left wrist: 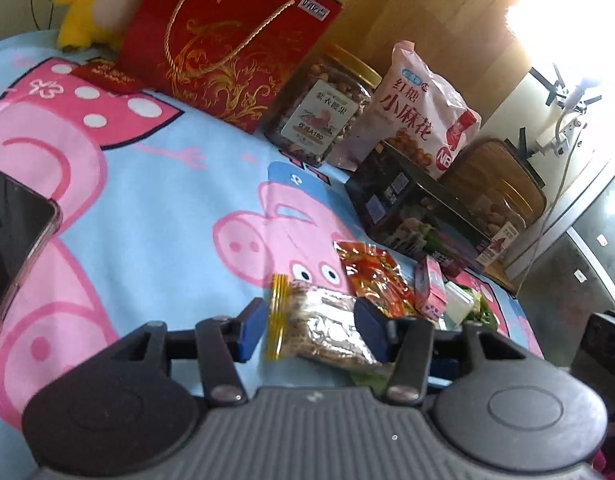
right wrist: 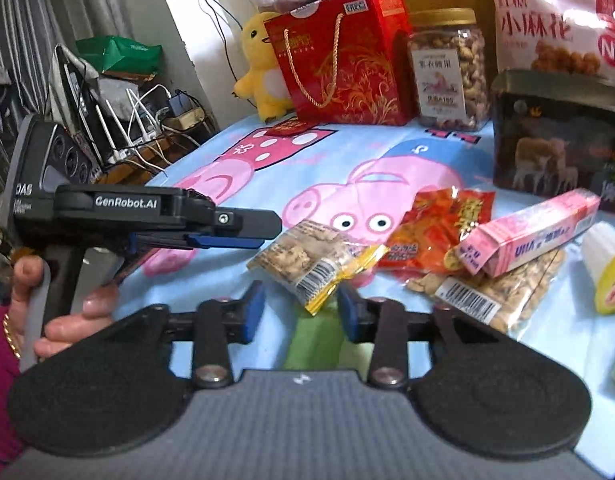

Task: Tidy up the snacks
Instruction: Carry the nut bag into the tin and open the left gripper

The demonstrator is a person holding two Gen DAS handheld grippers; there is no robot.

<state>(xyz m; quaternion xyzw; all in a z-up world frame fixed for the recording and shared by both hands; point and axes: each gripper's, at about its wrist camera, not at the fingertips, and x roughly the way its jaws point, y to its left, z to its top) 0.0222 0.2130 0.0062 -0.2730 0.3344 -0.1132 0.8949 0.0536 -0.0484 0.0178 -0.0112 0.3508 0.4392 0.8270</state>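
Foil-backed snack packet point(left wrist: 323, 328) lying on blue cartoon cloth point(left wrist: 167, 200) | left gripper point(left wrist: 311, 330) spread, straddling it | right gripper point(right wrist: 301, 308) spread by its yellow end | red packet point(right wrist: 435, 232) lying beside

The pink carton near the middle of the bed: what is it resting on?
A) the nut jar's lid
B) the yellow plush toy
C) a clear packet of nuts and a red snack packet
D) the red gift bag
C: the right wrist view shows the pink carton lying tilted across the clear nut packet, its lower end overlapping the red packet; the jar stands far behind.
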